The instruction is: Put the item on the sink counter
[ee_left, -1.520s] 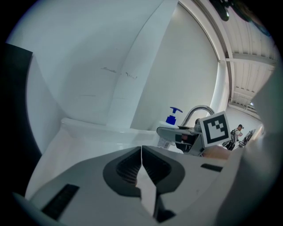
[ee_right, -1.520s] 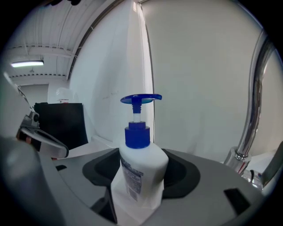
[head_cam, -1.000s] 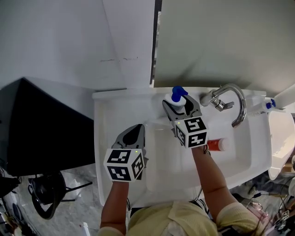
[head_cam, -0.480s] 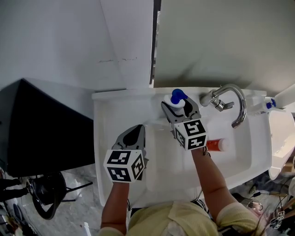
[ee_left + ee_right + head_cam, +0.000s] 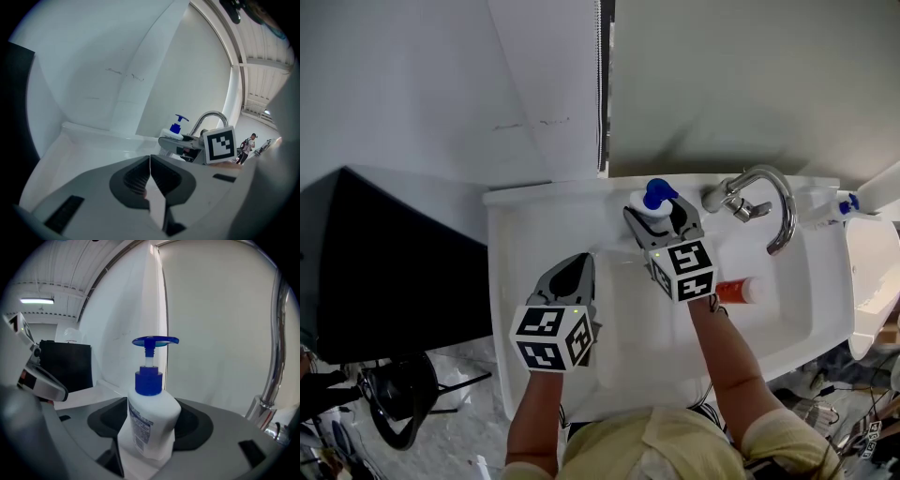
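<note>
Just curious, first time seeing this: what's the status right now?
Left tool shut, empty. Right tool clamped on upright pump bottle, at back of counter beside faucet. Nothing blocking.

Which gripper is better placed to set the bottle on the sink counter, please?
Right. The right gripper grips the bottle, upright, at the back of the counter beside the faucet. The left gripper is shut and empty, nearer the person and off to the left.
</note>
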{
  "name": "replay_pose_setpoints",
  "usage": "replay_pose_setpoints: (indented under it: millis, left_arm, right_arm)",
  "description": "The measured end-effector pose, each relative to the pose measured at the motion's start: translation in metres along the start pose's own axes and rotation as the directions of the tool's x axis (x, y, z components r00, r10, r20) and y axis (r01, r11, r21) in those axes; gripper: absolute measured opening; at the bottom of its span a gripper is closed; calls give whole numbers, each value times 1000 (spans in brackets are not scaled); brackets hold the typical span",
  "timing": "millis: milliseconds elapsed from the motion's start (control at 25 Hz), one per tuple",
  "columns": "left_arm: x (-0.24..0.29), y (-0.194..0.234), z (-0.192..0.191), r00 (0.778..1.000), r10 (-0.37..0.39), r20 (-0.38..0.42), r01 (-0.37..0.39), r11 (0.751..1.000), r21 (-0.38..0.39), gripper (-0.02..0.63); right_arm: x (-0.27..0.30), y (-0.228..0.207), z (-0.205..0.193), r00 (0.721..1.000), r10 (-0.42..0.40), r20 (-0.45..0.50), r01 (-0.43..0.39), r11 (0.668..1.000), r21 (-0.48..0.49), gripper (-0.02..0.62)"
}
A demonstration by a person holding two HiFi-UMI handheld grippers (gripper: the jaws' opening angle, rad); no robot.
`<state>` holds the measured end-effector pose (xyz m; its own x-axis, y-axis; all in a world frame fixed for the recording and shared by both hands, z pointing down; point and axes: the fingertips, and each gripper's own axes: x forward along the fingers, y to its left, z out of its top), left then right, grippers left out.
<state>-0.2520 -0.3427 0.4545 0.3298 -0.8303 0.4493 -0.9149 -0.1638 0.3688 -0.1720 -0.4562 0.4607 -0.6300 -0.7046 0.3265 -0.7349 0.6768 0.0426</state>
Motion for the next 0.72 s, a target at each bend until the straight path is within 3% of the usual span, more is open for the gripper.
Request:
replay_pose_setpoints:
  millis: [720]
  left_arm:
    - [-8, -15, -2, 999, -30, 23, 30, 1000, -5, 38]
  right_arm:
    - [-18, 1, -9, 1000, 6, -21, -6, 1000, 15, 299]
